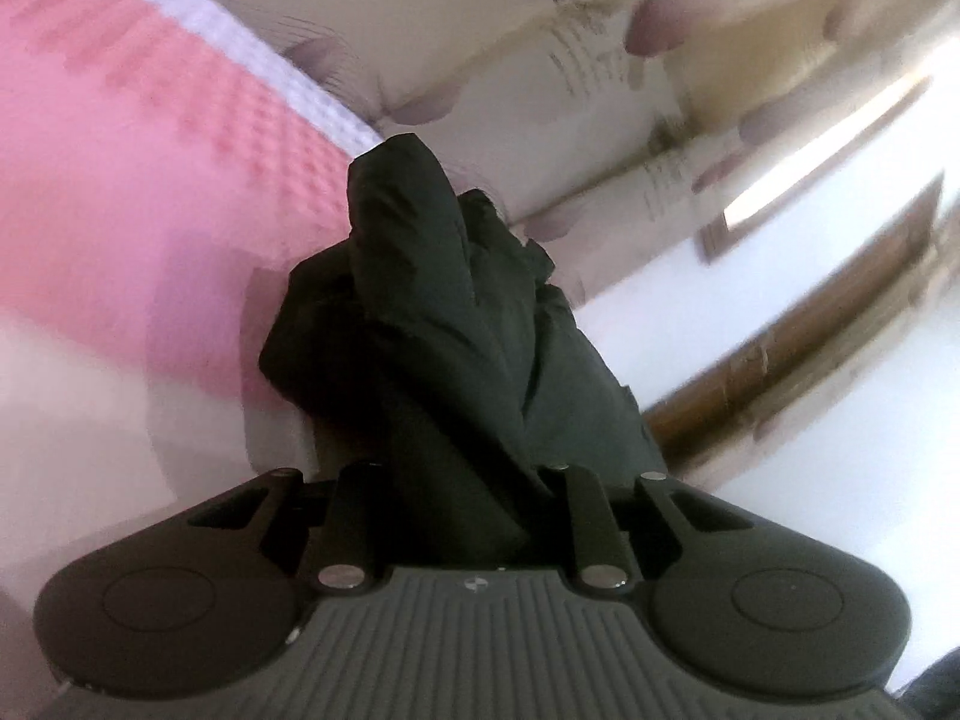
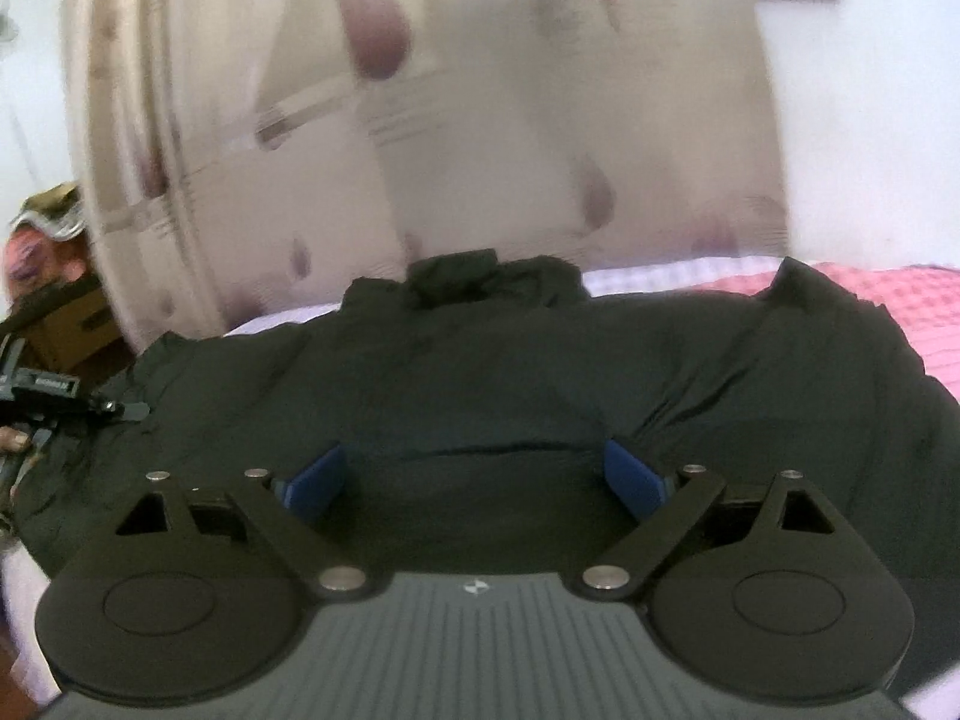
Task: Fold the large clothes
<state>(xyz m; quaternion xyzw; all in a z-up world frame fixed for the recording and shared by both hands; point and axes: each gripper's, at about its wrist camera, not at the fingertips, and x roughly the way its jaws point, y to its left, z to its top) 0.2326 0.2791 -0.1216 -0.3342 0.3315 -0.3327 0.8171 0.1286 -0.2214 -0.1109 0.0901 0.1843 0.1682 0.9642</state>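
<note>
A large black padded garment (image 2: 480,360) lies spread across the bed in the right wrist view, its collar (image 2: 456,276) at the far side. My right gripper (image 2: 477,474) hovers over its near part, jaws wide apart, blue pads (image 2: 318,480) bare, nothing pinched. In the left wrist view a bunched fold of the same black garment (image 1: 420,300) rises from between the narrow jaws of my left gripper (image 1: 462,456). The cloth hides the fingertips, and the jaws are shut on it.
A pink waffle blanket (image 1: 120,180) with a white border (image 1: 240,42) covers the bed. A pale curtain (image 2: 480,150) with mauve petals hangs behind. A wooden rail (image 1: 780,348) runs at the right. A cardboard box (image 2: 66,324) and a black device (image 2: 42,387) sit at the left edge.
</note>
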